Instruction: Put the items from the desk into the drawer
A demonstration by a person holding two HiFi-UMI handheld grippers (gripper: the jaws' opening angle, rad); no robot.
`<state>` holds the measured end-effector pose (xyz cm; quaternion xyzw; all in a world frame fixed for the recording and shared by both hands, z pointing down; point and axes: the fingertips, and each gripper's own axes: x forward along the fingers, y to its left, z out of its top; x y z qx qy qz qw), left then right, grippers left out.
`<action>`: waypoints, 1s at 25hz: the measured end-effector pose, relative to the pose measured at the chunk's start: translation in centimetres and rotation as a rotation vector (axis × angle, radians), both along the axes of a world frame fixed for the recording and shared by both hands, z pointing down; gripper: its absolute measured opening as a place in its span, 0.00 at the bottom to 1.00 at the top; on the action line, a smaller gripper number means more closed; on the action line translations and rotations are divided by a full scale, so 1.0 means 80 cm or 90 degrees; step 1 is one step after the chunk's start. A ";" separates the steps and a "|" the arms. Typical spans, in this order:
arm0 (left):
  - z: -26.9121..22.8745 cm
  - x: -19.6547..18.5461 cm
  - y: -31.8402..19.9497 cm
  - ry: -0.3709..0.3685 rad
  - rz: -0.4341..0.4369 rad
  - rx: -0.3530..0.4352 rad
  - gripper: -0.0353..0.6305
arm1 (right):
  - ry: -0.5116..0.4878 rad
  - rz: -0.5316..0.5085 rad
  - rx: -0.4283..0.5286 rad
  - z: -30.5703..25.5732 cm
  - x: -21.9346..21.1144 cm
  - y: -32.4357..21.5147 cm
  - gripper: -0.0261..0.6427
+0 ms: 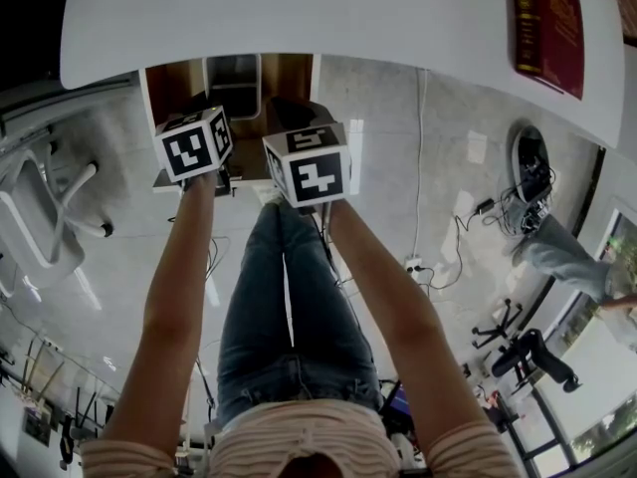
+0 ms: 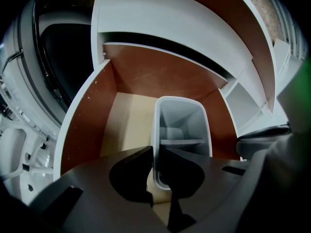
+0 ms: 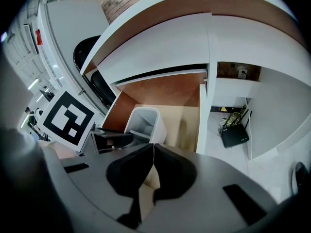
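Gripping the near wall of a pale grey bin (image 2: 181, 125), the left tongs (image 2: 156, 152) have one jaw inside it and one outside, pads pressed on the rim. That bin sits upright within the open drawer (image 2: 80, 130), straight ahead of them. The right tongs (image 3: 153, 152) are closed on nothing, jaws meeting, with the bin just ahead and to their left. Far beyond both tongs, a red book (image 1: 547, 23) lies on the white bench (image 1: 299, 8).

A white plastic compartment bin (image 2: 182, 123) blocks part of the open brown-walled drawer (image 2: 82, 125), with bare beige floor (image 2: 129, 125) beside it.
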<state>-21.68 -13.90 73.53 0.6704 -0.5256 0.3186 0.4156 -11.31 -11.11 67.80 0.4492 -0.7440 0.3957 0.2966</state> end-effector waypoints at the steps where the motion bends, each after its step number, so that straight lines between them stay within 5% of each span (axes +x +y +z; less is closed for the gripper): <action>1: 0.001 0.000 0.001 0.000 0.001 -0.005 0.12 | 0.001 0.000 0.000 0.000 0.000 0.000 0.06; 25: 0.010 0.005 0.007 0.013 -0.002 -0.057 0.12 | 0.001 -0.002 0.008 -0.010 0.005 -0.006 0.06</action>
